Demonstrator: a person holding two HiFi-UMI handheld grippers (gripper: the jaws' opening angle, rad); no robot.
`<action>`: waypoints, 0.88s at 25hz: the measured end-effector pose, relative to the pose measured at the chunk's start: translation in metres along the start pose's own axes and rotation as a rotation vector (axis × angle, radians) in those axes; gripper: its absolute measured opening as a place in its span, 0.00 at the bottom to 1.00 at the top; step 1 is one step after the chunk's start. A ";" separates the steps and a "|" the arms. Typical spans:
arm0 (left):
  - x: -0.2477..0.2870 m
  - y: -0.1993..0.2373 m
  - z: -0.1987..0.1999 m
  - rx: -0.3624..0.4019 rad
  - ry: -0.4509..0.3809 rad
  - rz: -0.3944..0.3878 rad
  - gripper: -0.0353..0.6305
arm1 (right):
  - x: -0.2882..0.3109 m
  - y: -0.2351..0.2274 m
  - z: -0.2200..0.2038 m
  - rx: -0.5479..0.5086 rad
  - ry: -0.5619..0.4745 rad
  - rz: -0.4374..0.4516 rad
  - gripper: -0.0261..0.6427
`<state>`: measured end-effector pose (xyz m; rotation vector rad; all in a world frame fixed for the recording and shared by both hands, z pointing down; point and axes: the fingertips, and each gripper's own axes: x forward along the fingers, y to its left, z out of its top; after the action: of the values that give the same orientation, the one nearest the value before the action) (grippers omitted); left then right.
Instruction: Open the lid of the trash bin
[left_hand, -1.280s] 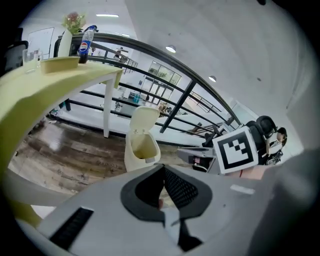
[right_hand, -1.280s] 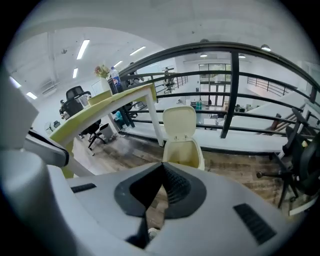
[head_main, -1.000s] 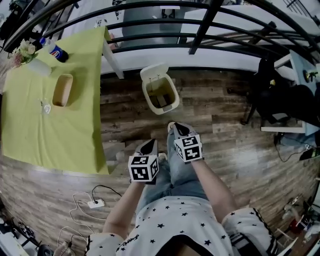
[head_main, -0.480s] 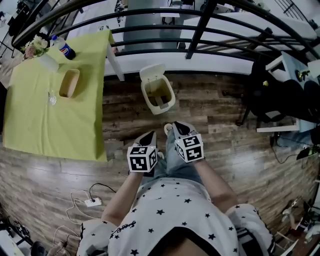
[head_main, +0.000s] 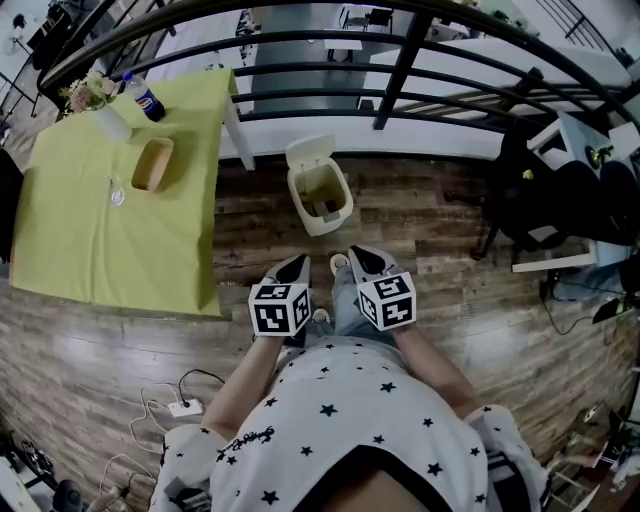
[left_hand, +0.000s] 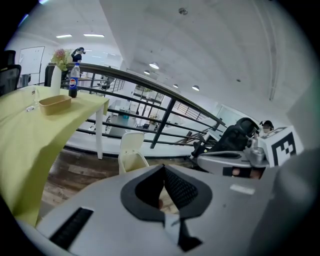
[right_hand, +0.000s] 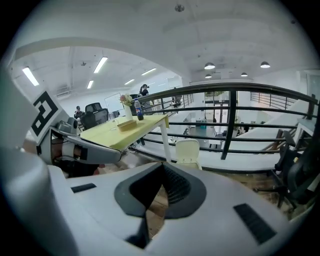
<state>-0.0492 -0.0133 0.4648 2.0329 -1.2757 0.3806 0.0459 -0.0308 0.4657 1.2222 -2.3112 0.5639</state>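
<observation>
At the tips of the left gripper (left_hand: 163, 168), the two jaws meet in a closed point with nothing between them. The right gripper (right_hand: 161, 166) shows the same condition — pads together, empty. Both grippers are held close to the person's torso, side by side, tips aimed forward over the wooden floor (head_main: 450, 220). The trash bin (head_main: 316, 226) stands ahead of them and well apart, near the leg of the table (head_main: 110, 230) with the yellow cloth and just before the railing (head_main: 400, 70). Its lid (head_main: 309, 150) is tilted up and back, and the interior is exposed. Judged from this, the opening step is complete. The next move calls for no grasp — only confirmation that the lid rests open unaided, with both grippers clear of the bin.
</observation>
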 end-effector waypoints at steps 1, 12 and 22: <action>-0.001 0.000 0.001 -0.002 -0.004 0.000 0.07 | -0.003 0.001 0.001 -0.002 -0.004 0.000 0.03; -0.008 0.001 0.007 0.015 -0.022 0.014 0.07 | -0.013 0.004 0.006 -0.003 -0.034 0.004 0.03; -0.010 0.004 0.009 0.019 -0.030 0.028 0.07 | -0.013 0.004 0.012 0.008 -0.066 0.008 0.03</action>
<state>-0.0581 -0.0141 0.4547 2.0452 -1.3242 0.3778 0.0467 -0.0271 0.4479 1.2542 -2.3713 0.5440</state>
